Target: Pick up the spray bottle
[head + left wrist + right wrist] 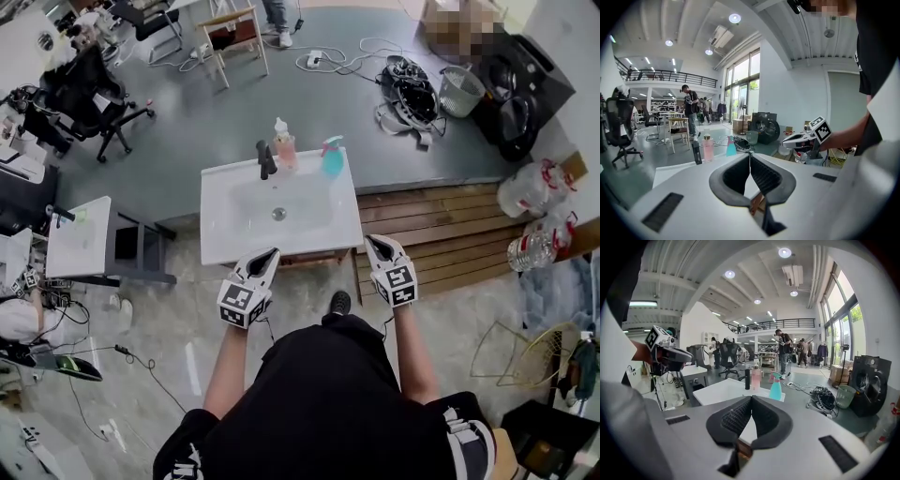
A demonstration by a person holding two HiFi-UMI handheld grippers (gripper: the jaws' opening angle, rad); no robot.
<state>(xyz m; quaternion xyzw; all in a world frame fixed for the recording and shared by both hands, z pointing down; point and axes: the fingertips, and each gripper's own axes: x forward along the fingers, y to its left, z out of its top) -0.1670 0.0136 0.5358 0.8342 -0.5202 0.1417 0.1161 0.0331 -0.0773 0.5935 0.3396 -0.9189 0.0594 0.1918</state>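
Note:
The teal spray bottle (332, 157) stands upright at the far right corner of a white sink unit (217, 239). A pink pump bottle (284, 148) and a black faucet (266, 159) stand to its left. My left gripper (272, 251) and right gripper (370, 240) hover at the sink's near edge, both shut and holding nothing, well short of the bottle. In the left gripper view the spray bottle (731, 146) shows beyond the closed jaws (750, 154), with the right gripper (806, 138) off to the right. In the right gripper view the spray bottle (775, 387) stands just past the closed jaws (751, 398).
A small white side table (80, 239) stands left of the sink. Wooden decking (441, 230) lies to the right, with clear water jugs (530, 192) on it. Behind are tangled cables (408, 94), a mesh bin (459, 91), a dark washing machine (520, 89) and office chairs (84, 98).

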